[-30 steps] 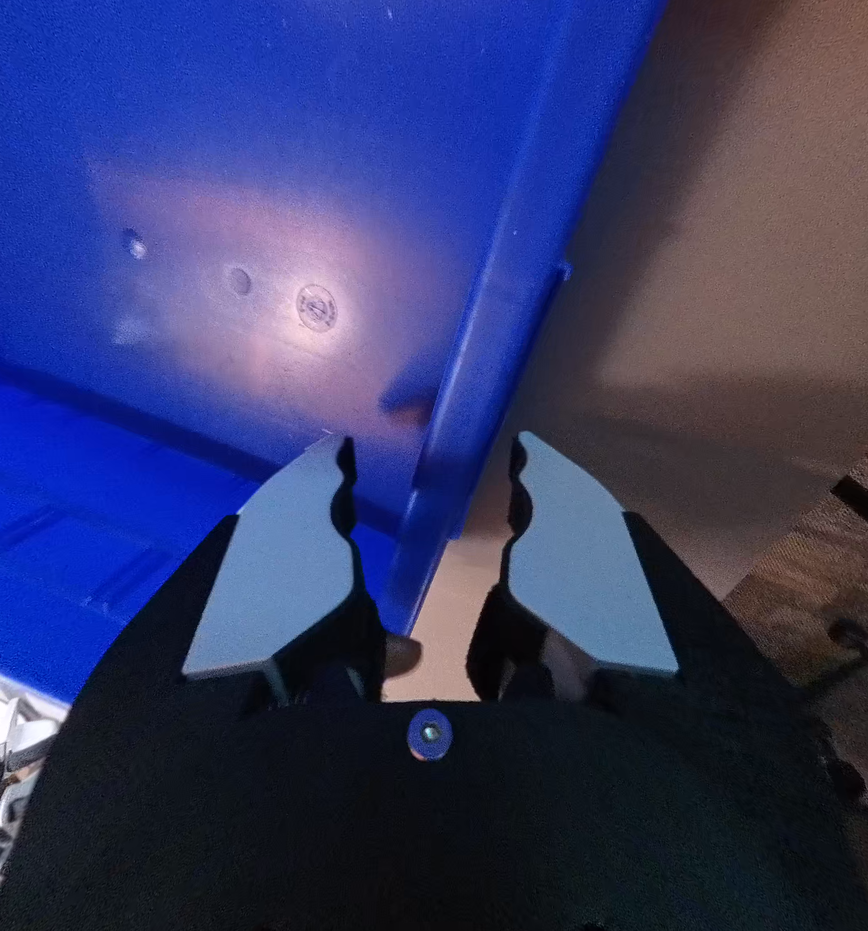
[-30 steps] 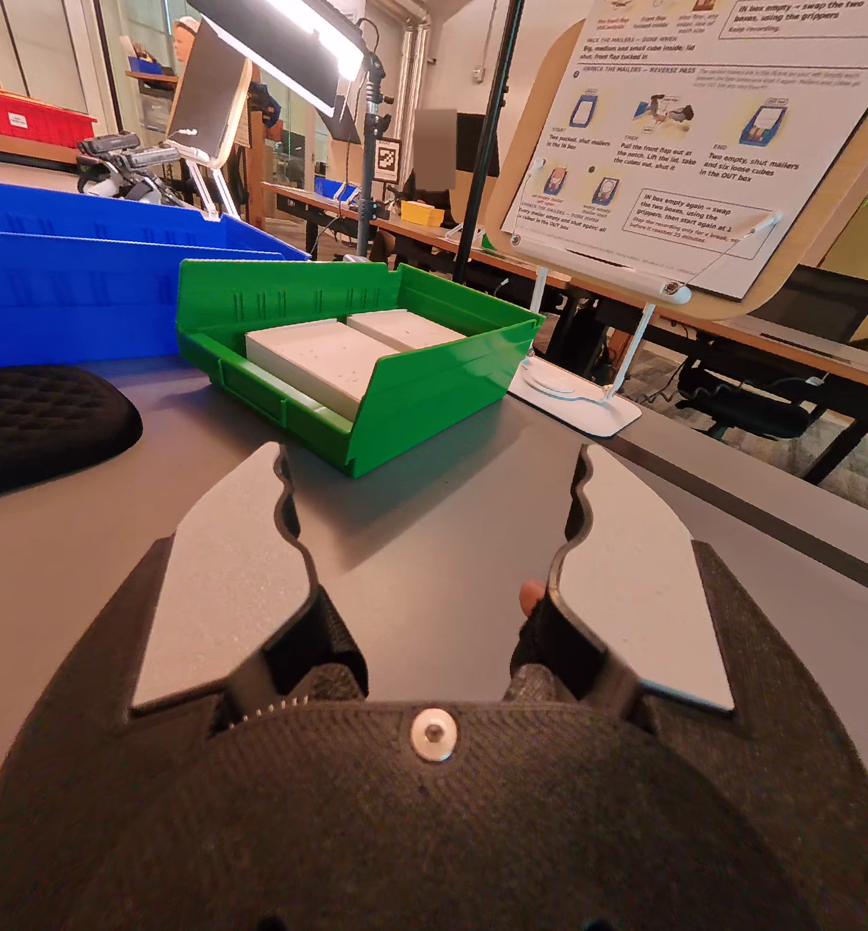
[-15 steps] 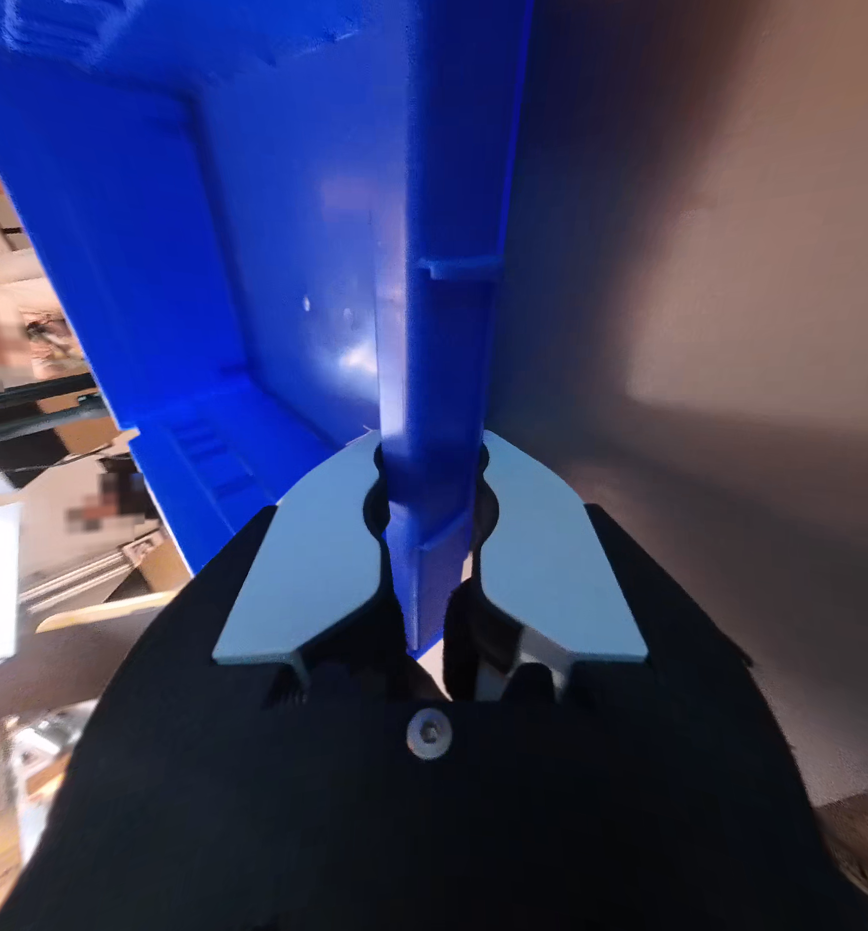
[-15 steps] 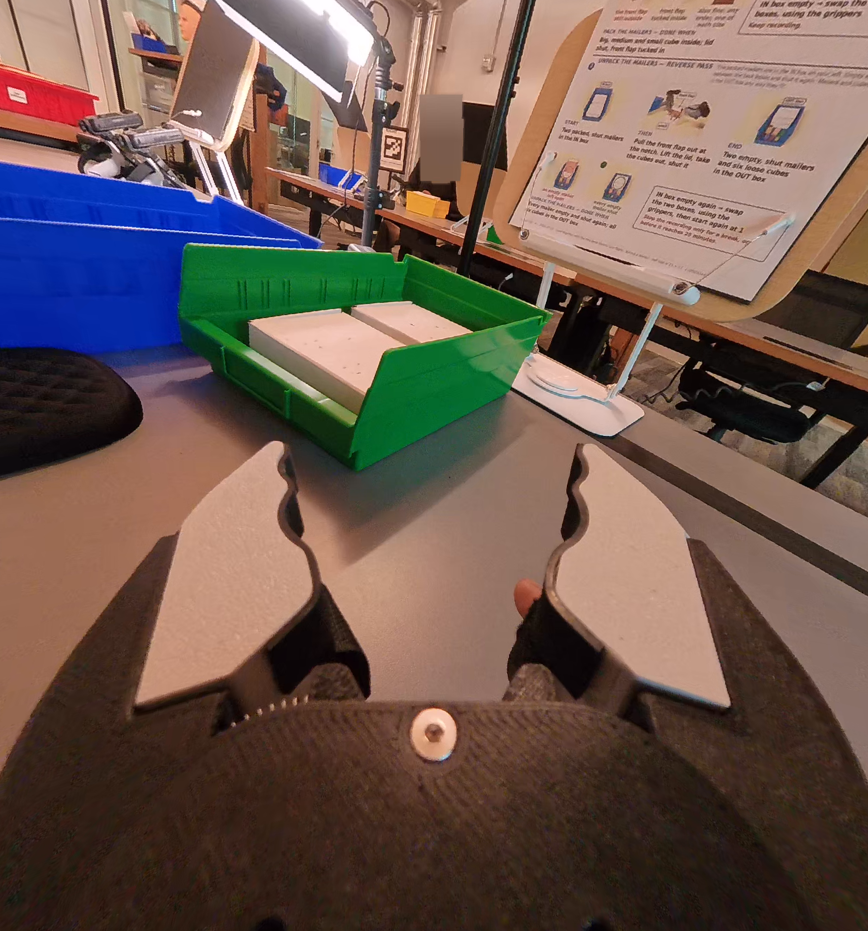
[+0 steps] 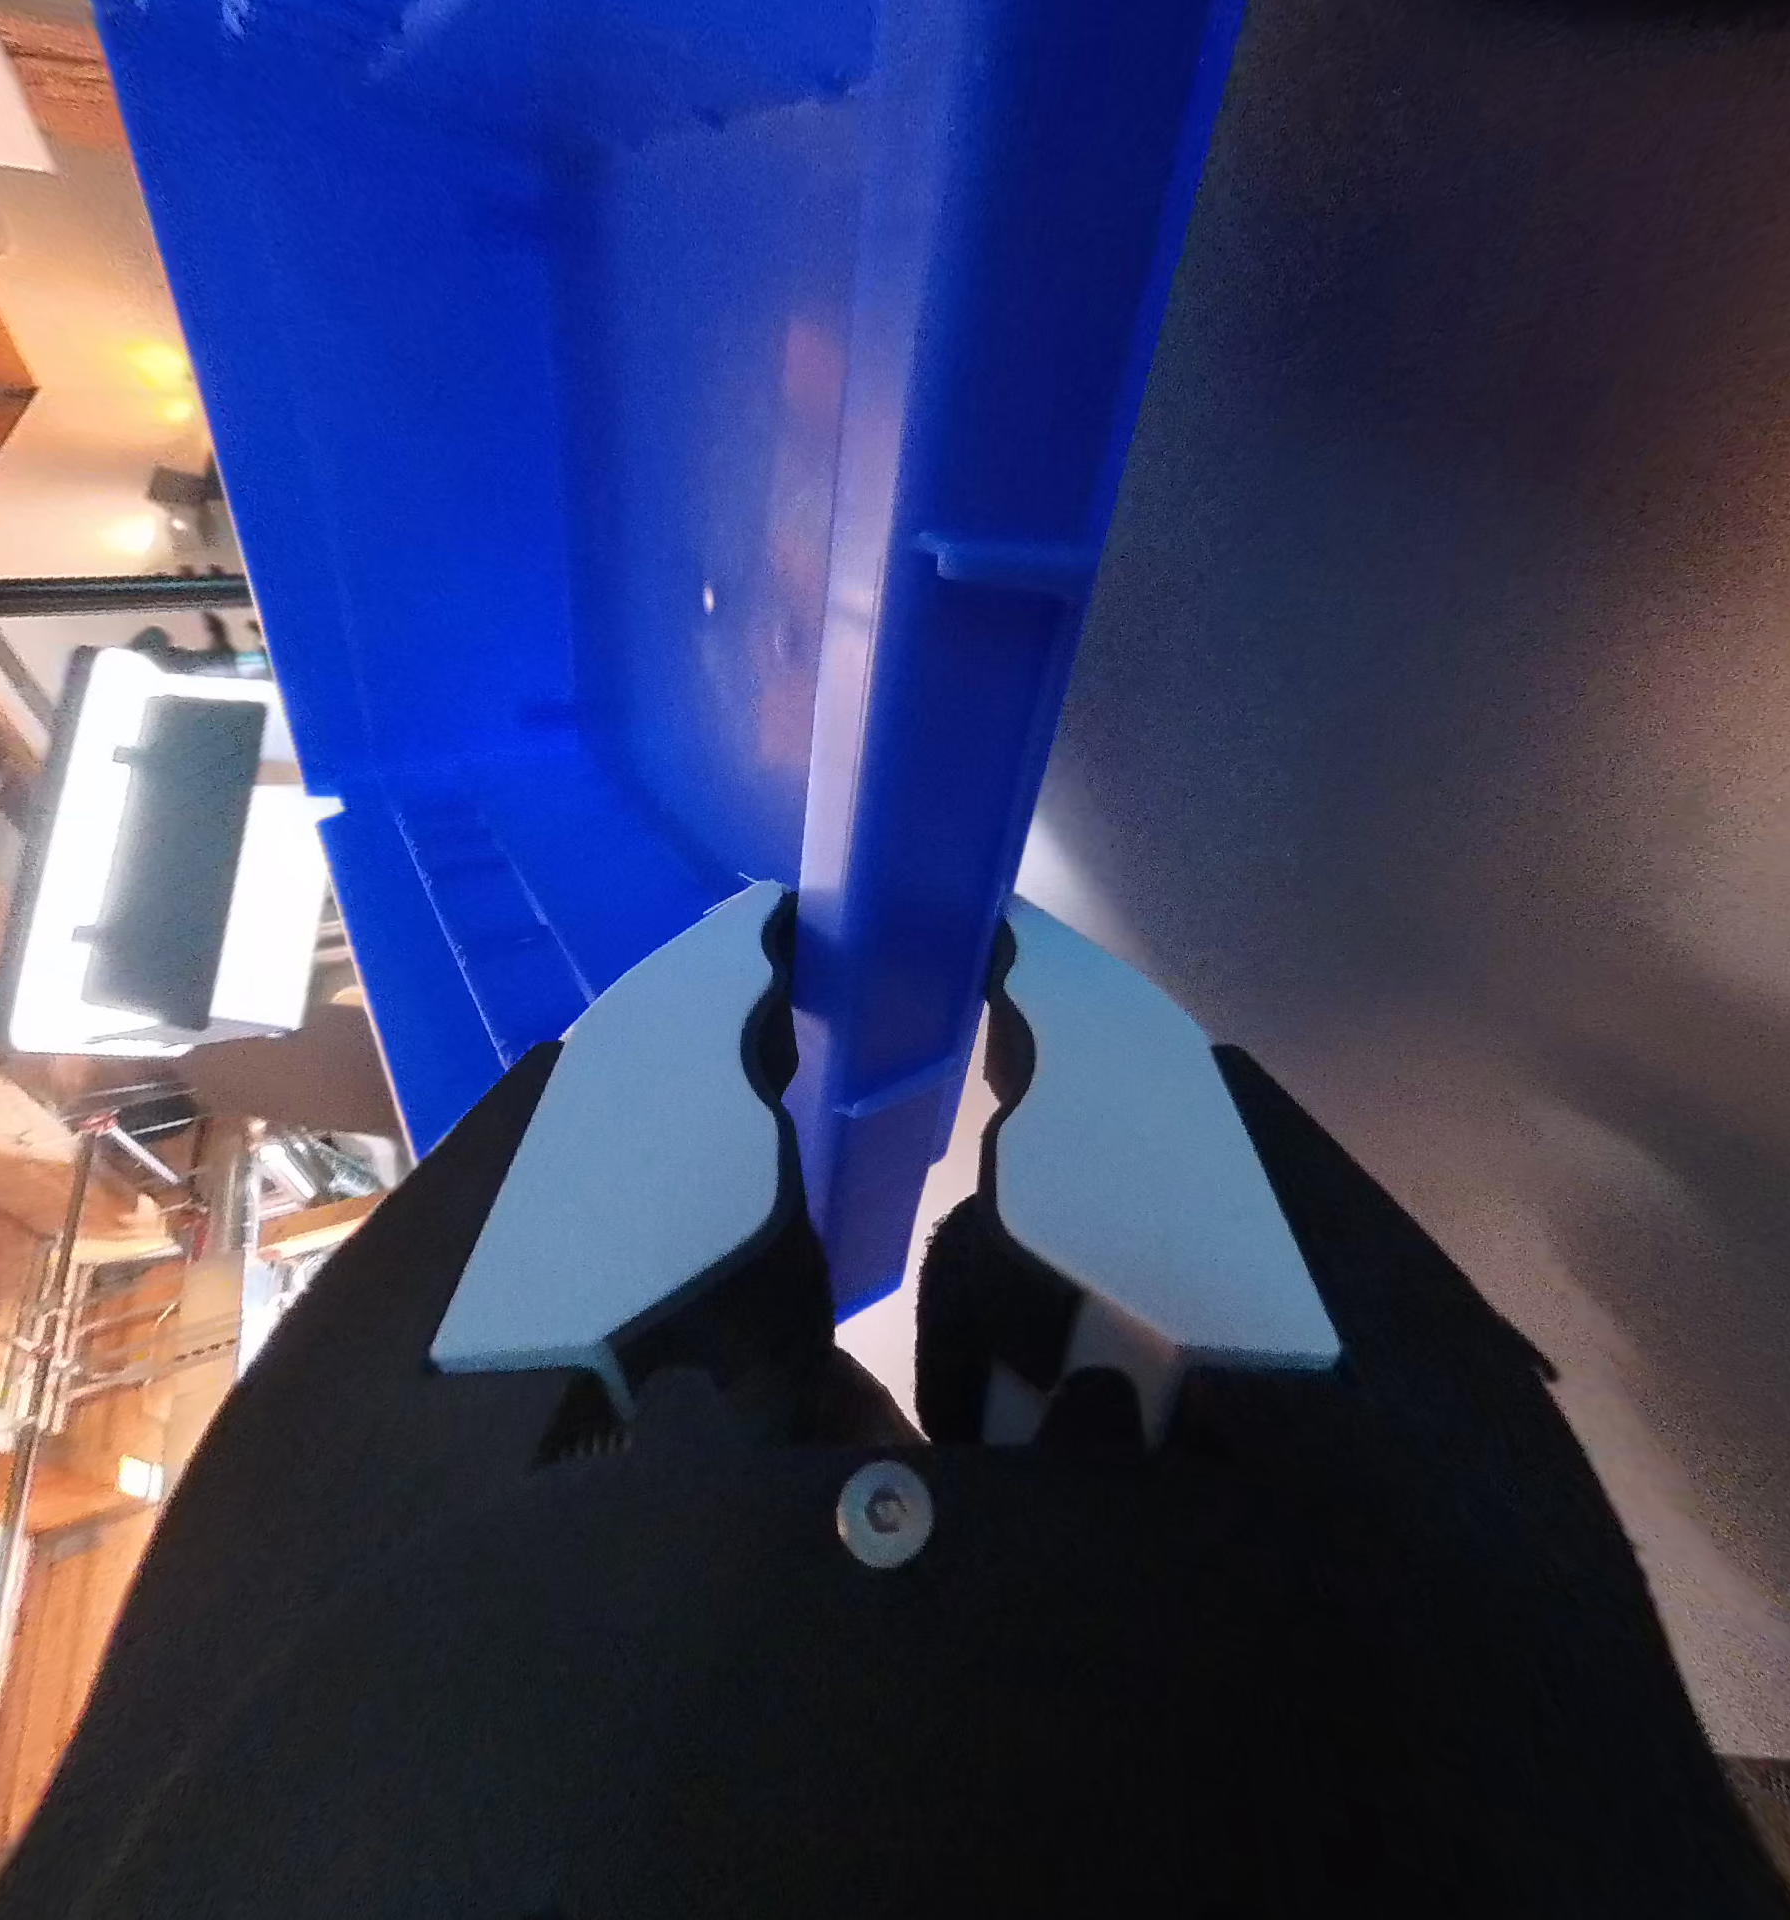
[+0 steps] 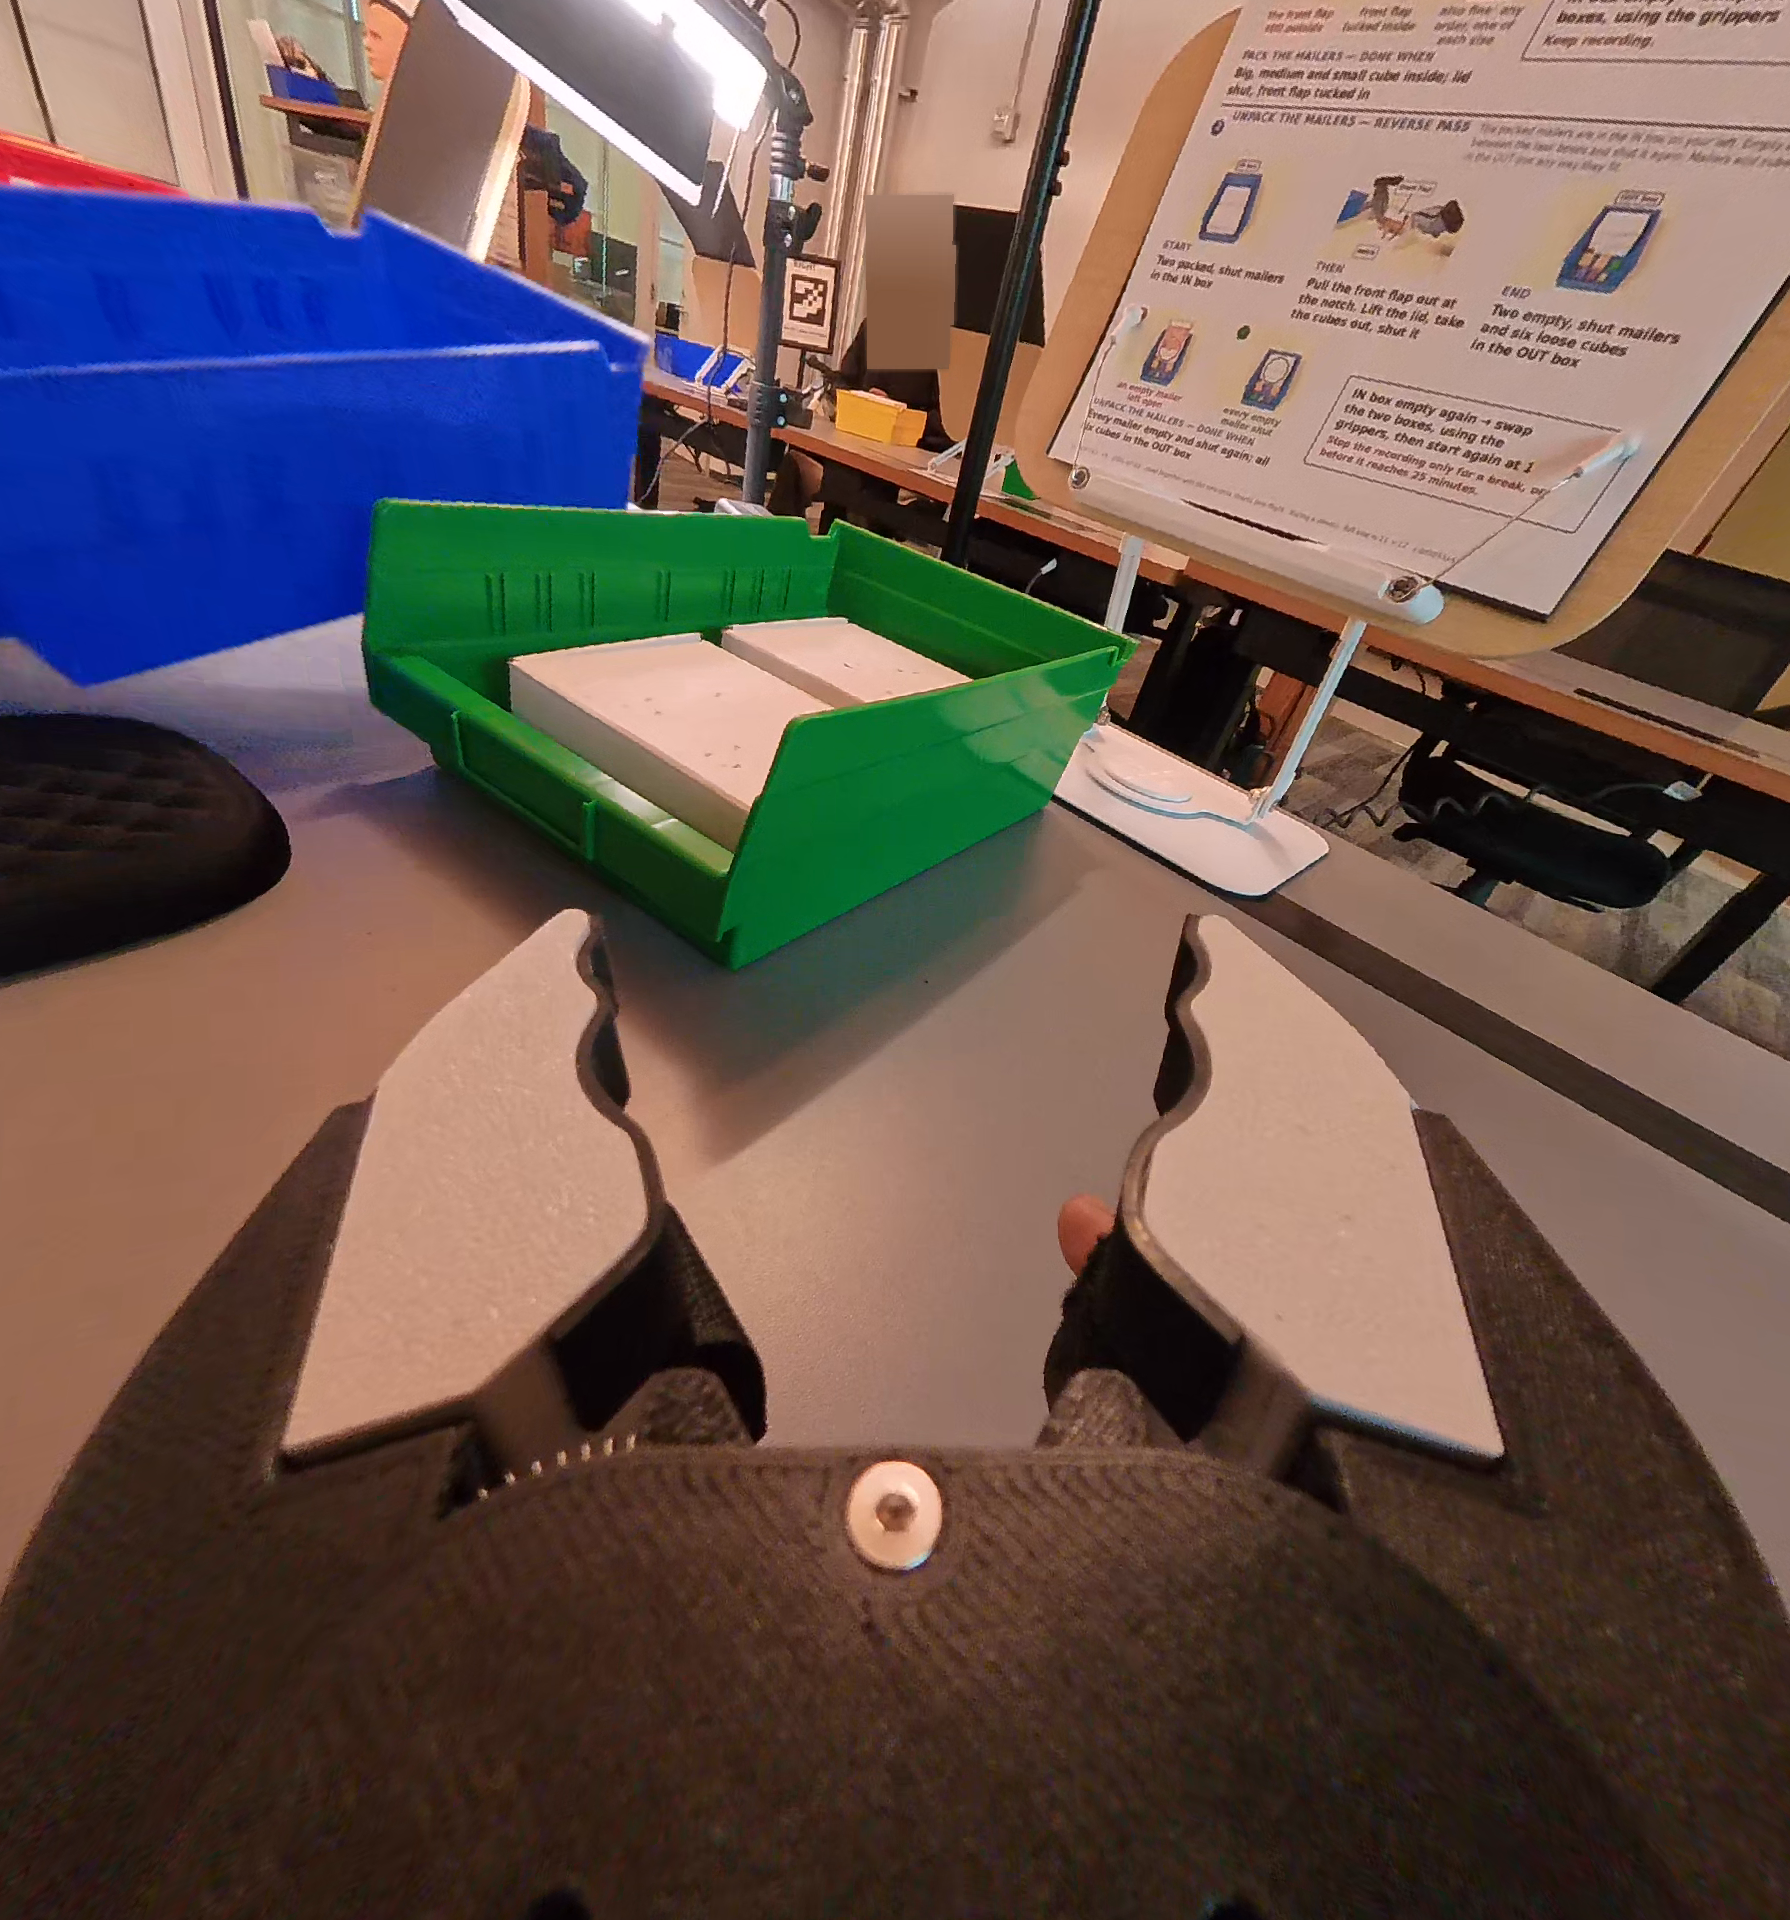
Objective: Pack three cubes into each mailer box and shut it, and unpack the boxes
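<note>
Left claw (image 5: 889,1023) clamped on blue bin (image 5: 901,727) wall; right claw (image 6: 886,1049) wide apart, empty.

1. Two mailer boxes (image 6: 683,717) lie side by side in a bin (image 6: 870,790) on the surface (image 6: 870,1122).
2. A larger bin (image 6: 278,478) is left of it, its wall between the left gripper (image 5: 886,935) fingers.
3. A pad (image 6: 70,831) lies at the left.
4. A board stand (image 6: 1192,821) stands to the right.
</note>
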